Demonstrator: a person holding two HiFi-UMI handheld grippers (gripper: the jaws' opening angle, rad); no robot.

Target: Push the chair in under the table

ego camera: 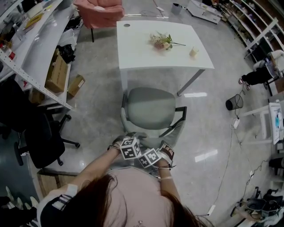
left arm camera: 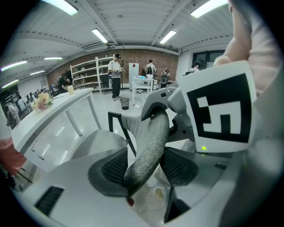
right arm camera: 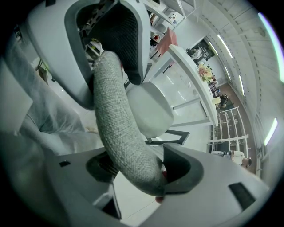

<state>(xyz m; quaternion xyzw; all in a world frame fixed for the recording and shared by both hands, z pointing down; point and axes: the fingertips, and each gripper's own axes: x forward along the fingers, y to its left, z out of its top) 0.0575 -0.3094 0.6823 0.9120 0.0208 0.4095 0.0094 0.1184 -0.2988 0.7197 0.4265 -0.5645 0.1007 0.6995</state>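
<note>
A grey swivel chair (ego camera: 151, 106) stands in front of the white table (ego camera: 142, 57), its seat partly under the near edge. Both grippers hold the top rim of its fabric backrest. My left gripper (ego camera: 128, 139) is shut on the rim (left arm camera: 151, 142), which runs between its dark pads (left arm camera: 113, 170). Just to its right, my right gripper (ego camera: 156, 150) is shut on the same rim (right arm camera: 117, 119), with its pads (right arm camera: 182, 170) on either side. The seat (right arm camera: 151, 111) and the table (right arm camera: 191, 71) lie beyond the jaws. The marker cubes hide the fingertips in the head view.
Flowers (ego camera: 160, 41) and a small cup (ego camera: 193, 52) lie on the table. A pink armchair (ego camera: 100, 11) stands behind it. To the left are a black office chair (ego camera: 40, 133) and cardboard boxes (ego camera: 57, 73); a wastebasket (ego camera: 234, 103) stands right. People (left arm camera: 116, 73) stand far off.
</note>
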